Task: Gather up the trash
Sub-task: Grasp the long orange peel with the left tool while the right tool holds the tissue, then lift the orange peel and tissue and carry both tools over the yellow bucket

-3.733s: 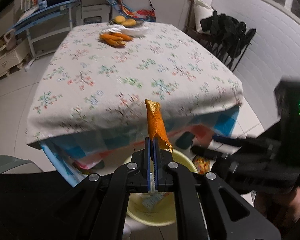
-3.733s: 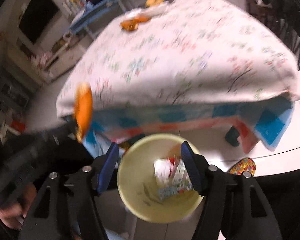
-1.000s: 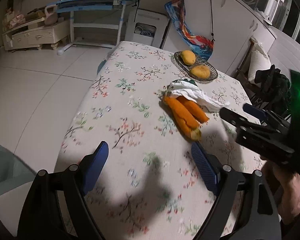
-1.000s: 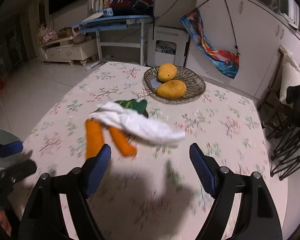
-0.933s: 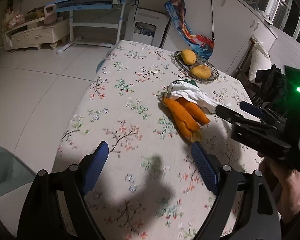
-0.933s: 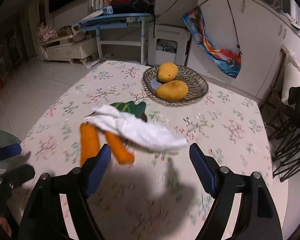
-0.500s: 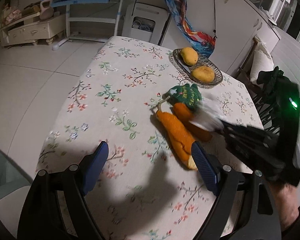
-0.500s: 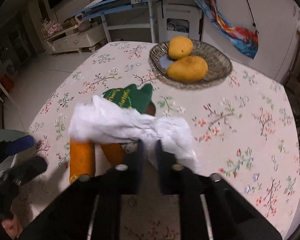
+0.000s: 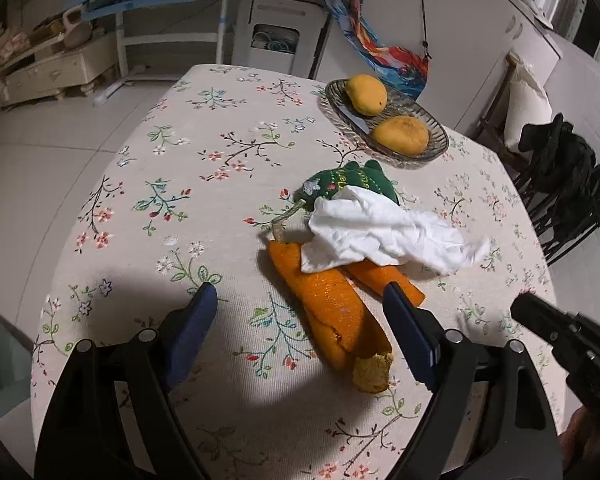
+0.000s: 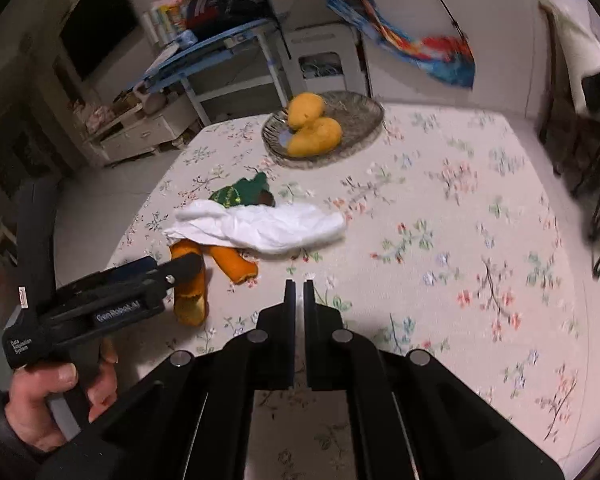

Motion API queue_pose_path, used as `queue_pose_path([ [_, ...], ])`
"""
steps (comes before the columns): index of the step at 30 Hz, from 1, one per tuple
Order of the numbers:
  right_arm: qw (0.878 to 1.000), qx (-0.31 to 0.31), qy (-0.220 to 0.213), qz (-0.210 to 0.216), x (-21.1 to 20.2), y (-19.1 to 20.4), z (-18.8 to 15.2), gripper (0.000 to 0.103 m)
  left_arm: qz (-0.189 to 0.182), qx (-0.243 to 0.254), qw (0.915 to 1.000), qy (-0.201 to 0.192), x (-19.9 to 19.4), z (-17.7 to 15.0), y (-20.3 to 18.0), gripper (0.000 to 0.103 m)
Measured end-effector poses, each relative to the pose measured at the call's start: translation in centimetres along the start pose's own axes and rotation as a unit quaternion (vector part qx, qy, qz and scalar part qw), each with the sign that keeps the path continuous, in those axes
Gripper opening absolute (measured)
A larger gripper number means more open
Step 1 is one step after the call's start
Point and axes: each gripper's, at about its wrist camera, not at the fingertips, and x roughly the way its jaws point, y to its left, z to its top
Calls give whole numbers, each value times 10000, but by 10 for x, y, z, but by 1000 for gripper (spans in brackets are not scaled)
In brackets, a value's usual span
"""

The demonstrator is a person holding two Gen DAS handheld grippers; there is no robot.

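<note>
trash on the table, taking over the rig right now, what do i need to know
Left gripper: open, empty, aimed at the long orange wrapper.
Right gripper: shut, holding nothing, short of the pile.
Things: white tissue lies over both the long wrapper and the second orange wrapper, with the green pouch behind. The dish of mangoes is not trash.
Done: nothing from this pile is lifted.
Left: tissue and both wrappers. No bin is in view.
</note>
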Motion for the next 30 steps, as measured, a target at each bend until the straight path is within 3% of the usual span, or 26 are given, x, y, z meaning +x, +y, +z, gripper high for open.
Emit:
queue_pose_path([
  [1, 10000, 53, 15, 7, 4, 1, 3, 17, 49, 72, 10000, -21, 1, -1, -2, 81],
  [2, 9999, 103, 5, 28, 8, -1, 6, 41, 92, 135, 9999, -45, 1, -1, -2, 81],
  [3, 9999, 143, -57, 38, 11, -1, 9, 56, 132, 187, 9997, -68, 1, -1, -3, 76],
  [5, 9999, 57, -159, 27, 19, 2, 19, 58, 182, 313, 9993, -124, 2, -1, -3, 71],
  [10, 9999, 36, -112, 93, 50, 8, 38, 62, 96, 499, 9986, -157, 2, 2, -1, 38],
  [13, 9999, -80, 108, 90, 73, 11, 39, 62, -28, 536, 9985, -129, 2, 4, 3, 26],
  [16, 9979, -618, 118, -180, 84, 23, 31, 46, -155, 514, 9985, -77, 2, 5, 6, 22],
  [18, 9971, -731, 195, -128, 83, 27, 29, 10, -264, 449, 9986, -43, 1, 5, 8, 20],
  [23, 9990, -386, 207, 120, 66, 16, 23, 8, -339, 447, 9984, -75, -12, -4, 10, 18],
  [30, 9985, 136, -305, 434, 1, 10, 9, 8, -522, 383, 9971, -395, -56, -23, 18, 18],
])
